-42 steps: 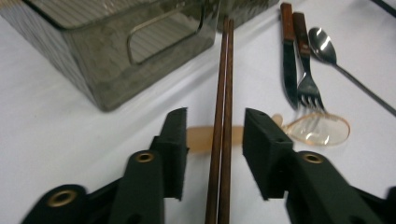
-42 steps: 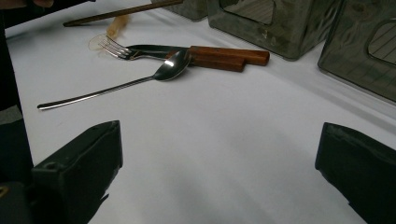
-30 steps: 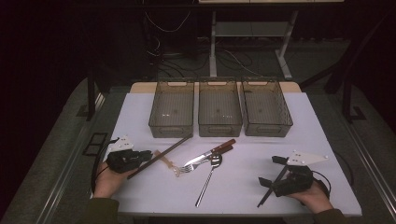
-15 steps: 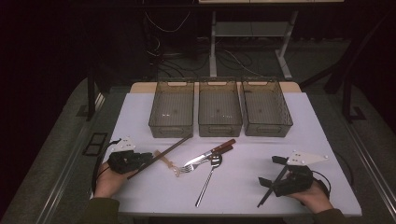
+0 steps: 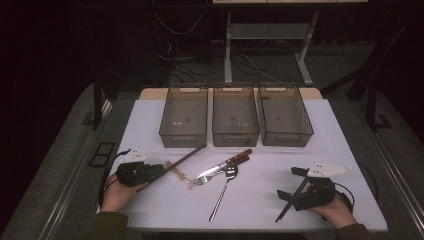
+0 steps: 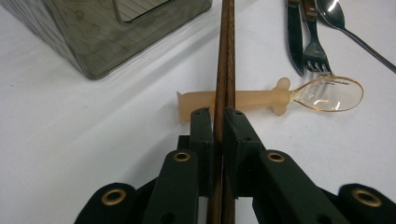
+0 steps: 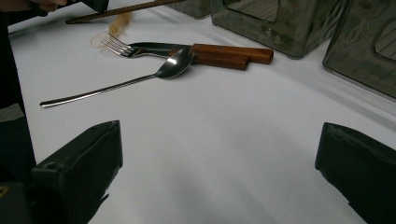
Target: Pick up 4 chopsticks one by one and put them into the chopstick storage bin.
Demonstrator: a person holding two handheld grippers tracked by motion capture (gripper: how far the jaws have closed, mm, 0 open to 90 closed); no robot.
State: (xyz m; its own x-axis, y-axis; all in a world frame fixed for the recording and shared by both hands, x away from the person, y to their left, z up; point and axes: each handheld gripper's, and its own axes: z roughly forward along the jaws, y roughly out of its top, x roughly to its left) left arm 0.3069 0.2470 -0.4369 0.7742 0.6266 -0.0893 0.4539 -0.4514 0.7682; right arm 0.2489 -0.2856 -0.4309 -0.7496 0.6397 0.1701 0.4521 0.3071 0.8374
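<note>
Brown wooden chopsticks (image 6: 223, 56) are pinched tight between the black fingers (image 6: 201, 140) of the left gripper (image 5: 145, 172). In the left gripper view the two sticks lie side by side and run straight up, crossing over the handle of a see-through plastic spoon (image 6: 280, 95) that lies flat on the white counter (image 5: 150, 125). From the high view the chopsticks point up and to the right, toward the left bin (image 5: 184, 117) of three grey bins. The middle bin (image 5: 235, 117) and the right bin (image 5: 284, 116) sit just beside it in a row.

Near the middle of the counter lie a metal spoon (image 5: 224, 187), a fork (image 5: 202, 179) and a knife (image 5: 235, 159) with a wooden handle, all close together.

At the right, the right gripper (image 5: 292, 187) rests low by the counter edge. Its fingers (image 7: 79, 163) are spread wide apart with only bare counter between them.
</note>
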